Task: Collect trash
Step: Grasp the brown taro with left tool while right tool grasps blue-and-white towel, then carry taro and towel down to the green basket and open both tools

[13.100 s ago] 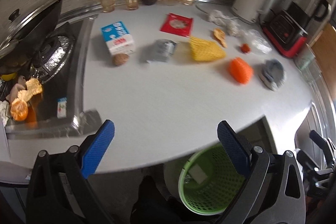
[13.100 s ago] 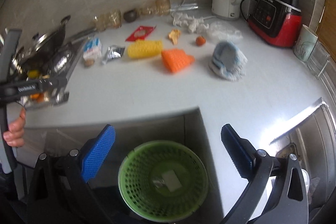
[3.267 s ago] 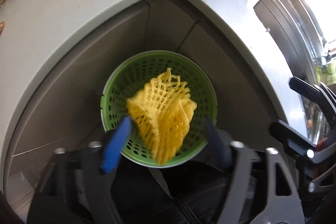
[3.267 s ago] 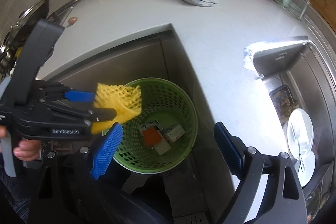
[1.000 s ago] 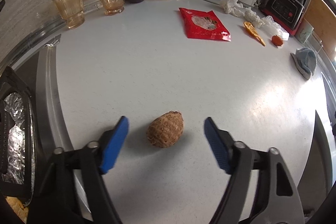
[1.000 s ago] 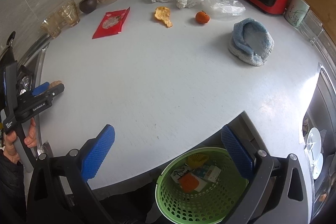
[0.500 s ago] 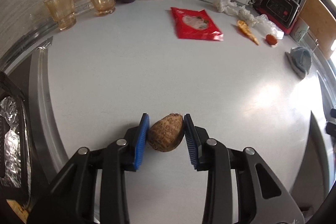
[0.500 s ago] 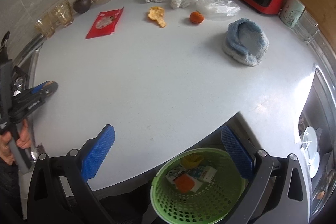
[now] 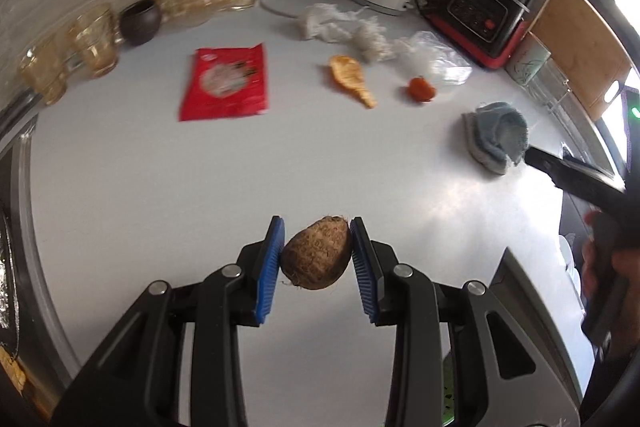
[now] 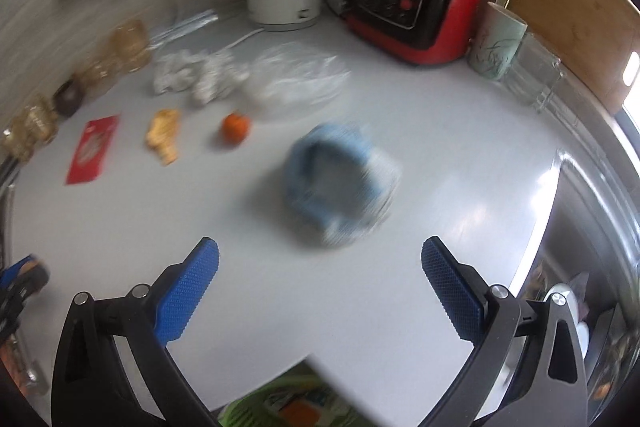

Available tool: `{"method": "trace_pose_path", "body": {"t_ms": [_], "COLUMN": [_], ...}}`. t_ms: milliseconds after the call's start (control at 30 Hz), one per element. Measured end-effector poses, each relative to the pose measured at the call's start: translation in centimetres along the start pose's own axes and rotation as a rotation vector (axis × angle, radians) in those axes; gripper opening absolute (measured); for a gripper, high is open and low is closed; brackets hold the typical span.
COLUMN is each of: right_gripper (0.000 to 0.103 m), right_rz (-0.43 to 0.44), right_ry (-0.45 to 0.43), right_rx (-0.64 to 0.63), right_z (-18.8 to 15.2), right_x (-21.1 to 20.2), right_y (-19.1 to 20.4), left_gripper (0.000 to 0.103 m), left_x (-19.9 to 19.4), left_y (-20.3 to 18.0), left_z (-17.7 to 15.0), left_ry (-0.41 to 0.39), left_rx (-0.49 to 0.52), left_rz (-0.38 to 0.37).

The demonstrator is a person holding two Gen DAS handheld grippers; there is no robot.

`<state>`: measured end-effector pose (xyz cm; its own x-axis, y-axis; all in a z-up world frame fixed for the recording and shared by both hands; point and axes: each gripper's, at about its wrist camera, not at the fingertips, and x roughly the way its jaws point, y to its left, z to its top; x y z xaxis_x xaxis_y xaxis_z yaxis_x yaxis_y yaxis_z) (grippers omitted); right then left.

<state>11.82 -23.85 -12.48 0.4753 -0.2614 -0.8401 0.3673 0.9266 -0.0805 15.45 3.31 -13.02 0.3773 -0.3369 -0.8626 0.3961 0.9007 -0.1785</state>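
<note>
Left gripper [image 9: 317, 254] clamped across the middle of a rough brown root [image 9: 316, 254], lifted clear of the counter [image 9: 120, 187], well in front of the red packet [image 9: 225, 83]. Firm, light, grippy skin; unlikely to slip. Right gripper [image 10: 320, 283] spread wide, empty, aimed at a blurred blue cloth [image 10: 338, 183], probably soft.

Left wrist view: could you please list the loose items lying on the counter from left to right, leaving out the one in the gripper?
Red packet → orange peel → small orange fruit → blue cloth.
</note>
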Motion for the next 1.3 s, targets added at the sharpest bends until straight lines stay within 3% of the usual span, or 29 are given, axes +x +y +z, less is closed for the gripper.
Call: {"method": "trace_pose_path", "body": {"t_ms": [133, 367, 433, 500, 600, 700, 933, 1300], "right_gripper": [0.101, 0.1, 0.09, 0.064, 0.038, 0.023, 0.02, 0.021], "right_rz": [0.045, 0.2, 0.239, 0.285, 0.324, 0.371, 0.424, 0.572], "right_ry": [0.016, 0.09, 0.104, 0.138, 0.161, 0.175, 0.149, 0.123], "right_rx": [-0.064, -0.167, -0.193, -0.219, -0.263, -0.291, -0.377, -0.445], "right_z": [1.8, 4.0, 4.3, 4.4, 4.3, 4.0, 2.0, -5.8], "right_x": [3.0, 8.4, 9.1, 9.7, 10.1, 9.4, 4.5, -7.5], "right_y": [-1.1, -1.7, -1.7, -1.5, -1.4, -1.5, -2.1, -4.2], "left_gripper": [0.034, 0.034, 0.034, 0.034, 0.034, 0.034, 0.034, 0.034], "left_x": [0.7, 1.4, 1.3, 0.8, -0.2, -1.5, -4.3, -6.5], "left_y": [-3.1, -7.9, -8.8, -9.8, -10.6, -11.4, -13.2, -17.5], "left_z": [0.1, -1.3, -1.8, -2.5, -3.6, -4.7, -7.0, -15.4], "left_ry": [0.007, 0.022, 0.018, 0.012, 0.002, -0.012, -0.048, 0.046], "left_rx": [-0.033, -0.197, -0.233, -0.286, -0.353, -0.382, -0.415, -0.332], "left_rz": [0.031, 0.103, 0.128, 0.163, 0.197, 0.233, 0.233, 0.168]}}
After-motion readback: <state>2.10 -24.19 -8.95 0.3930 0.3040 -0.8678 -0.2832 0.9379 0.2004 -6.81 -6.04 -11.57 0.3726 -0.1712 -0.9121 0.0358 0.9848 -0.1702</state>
